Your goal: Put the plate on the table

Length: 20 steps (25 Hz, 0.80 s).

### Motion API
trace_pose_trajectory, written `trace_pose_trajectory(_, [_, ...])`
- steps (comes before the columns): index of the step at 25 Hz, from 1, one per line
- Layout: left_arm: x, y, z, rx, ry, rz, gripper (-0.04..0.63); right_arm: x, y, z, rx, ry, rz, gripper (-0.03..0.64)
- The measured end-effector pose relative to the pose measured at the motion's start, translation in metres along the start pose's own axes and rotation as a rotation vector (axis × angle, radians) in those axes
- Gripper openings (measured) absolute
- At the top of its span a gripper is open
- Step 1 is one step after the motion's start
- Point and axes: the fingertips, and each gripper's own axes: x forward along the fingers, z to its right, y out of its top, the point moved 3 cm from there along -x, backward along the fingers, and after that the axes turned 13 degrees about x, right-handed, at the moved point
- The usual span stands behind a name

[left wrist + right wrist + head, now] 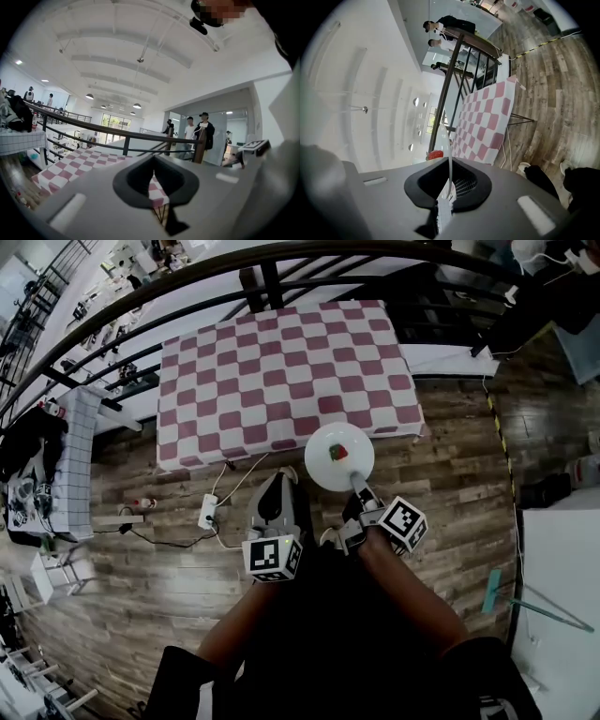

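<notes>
The right gripper (357,487) is shut tight on the rim of the plate (322,465). It holds the plate flat in the air at the near edge of the table (272,371), not on it yet. Flat, I think, so the red food (338,452) stays put. The left gripper (281,479) is closed and empty, just short of the table.

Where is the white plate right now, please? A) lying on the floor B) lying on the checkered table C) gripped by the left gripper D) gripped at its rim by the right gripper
D: the right gripper has its jaws shut on the rim of the plate.
</notes>
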Motion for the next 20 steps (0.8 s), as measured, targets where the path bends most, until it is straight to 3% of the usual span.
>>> trace_pose_trajectory(9, [0.041, -0.001, -0.012, -0.004, -0.031, -0.013, 0.011, 0.035, 0.022, -0.012, -0.014, -0.02, 0.028, 0.009])
trace_pose_trajectory(20, [0.101, 0.002, -0.063, -0.019, -0.025, -0.013, 0.011, 0.118, 0.021, -0.043, -0.031, -0.035, -0.002, 0.009])
